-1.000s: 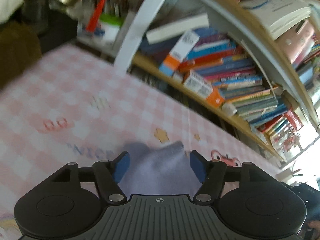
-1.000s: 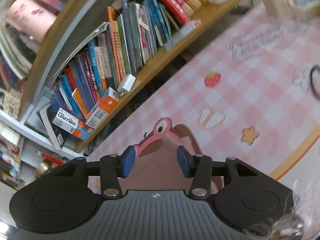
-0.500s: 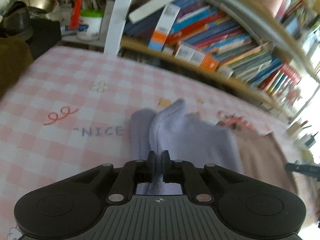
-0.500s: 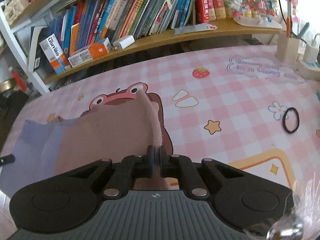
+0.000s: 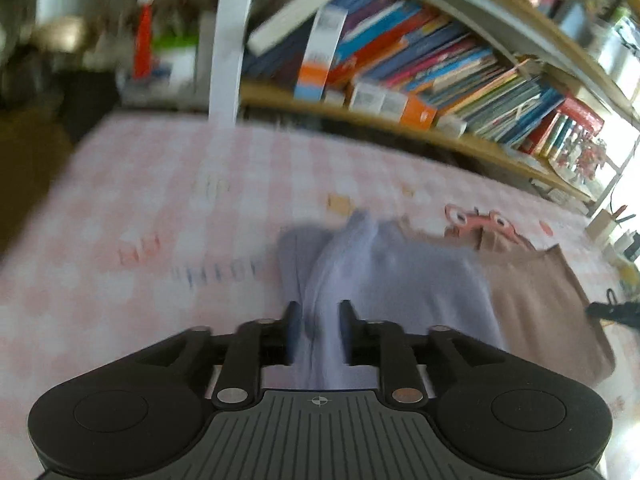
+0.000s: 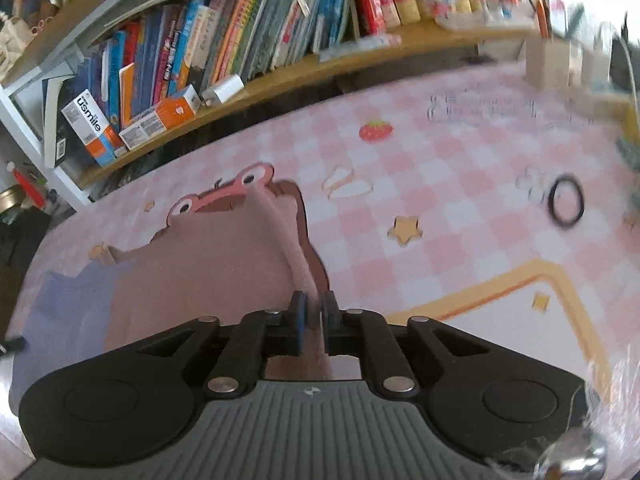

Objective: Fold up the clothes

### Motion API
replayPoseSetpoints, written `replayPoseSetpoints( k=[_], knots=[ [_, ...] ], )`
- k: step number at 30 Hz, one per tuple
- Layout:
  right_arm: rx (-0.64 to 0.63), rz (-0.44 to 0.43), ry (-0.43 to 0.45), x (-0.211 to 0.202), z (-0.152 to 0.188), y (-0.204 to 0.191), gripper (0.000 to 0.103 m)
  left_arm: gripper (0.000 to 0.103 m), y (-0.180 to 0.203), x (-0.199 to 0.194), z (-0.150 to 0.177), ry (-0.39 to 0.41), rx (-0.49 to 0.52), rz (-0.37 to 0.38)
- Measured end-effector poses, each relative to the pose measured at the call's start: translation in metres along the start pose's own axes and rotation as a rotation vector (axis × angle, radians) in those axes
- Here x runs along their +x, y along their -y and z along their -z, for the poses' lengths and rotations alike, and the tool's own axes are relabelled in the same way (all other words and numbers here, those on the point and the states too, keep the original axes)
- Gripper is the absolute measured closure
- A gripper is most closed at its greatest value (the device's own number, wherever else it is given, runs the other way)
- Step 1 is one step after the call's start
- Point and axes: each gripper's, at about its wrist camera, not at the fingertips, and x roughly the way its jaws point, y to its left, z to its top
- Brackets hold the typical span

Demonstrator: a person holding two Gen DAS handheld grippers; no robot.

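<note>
- Left gripper [image 5: 318, 320]: jaws just eased apart, a raised fold of the lavender cloth [image 5: 400, 280] between them; blur hides whether the pads press it.
- Right gripper [image 6: 314, 312]: jaws just eased a little, a ridge of the brown cloth [image 6: 208, 272] pinched between near-closed pads.
- Both cloths flat, side by side on the pink checked table [image 6: 460, 208], below the bookshelf [image 6: 280, 76].
- Black hair tie [image 6: 566, 201] well right of the brown cloth.

Lavender-and-brown garment [image 6: 192, 280], edges pinched up

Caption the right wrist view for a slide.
Right hand-held gripper pinching a raised fold of brownish-pink fleece cloth on a pink checked tablecloth.
</note>
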Motion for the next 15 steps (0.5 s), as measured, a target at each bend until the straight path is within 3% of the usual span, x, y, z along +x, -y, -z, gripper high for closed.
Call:
replayPoseSetpoints(
  k=[2,7,12,14,15],
  knots=[
    [-0.065,0.009,0.015,0.003,-0.010,-0.008,0.076,0.075,0.000,0.007,-0.012,0.014,0.036,-0.007],
    [-0.278,0.027,0.015,0.030,-0.038,-0.038,0.073,0.075,0.013,0.044,-0.033,-0.010,0.172,-0.008],
    [-0.322,0.019,0.008,0.054,-0.057,-0.053,0.074,0.075,0.025,0.068,-0.037,-0.044,0.270,0.008],
    [-0.350,0.032,-0.028,0.065,-0.058,-0.056,0.099,0.088,0.020,0.070,-0.036,-0.038,0.260,0.015],
    [-0.364,0.041,-0.044,0.068,-0.057,-0.056,0.099,0.099,0.015,0.067,-0.038,-0.022,0.228,0.022]
  ],
)
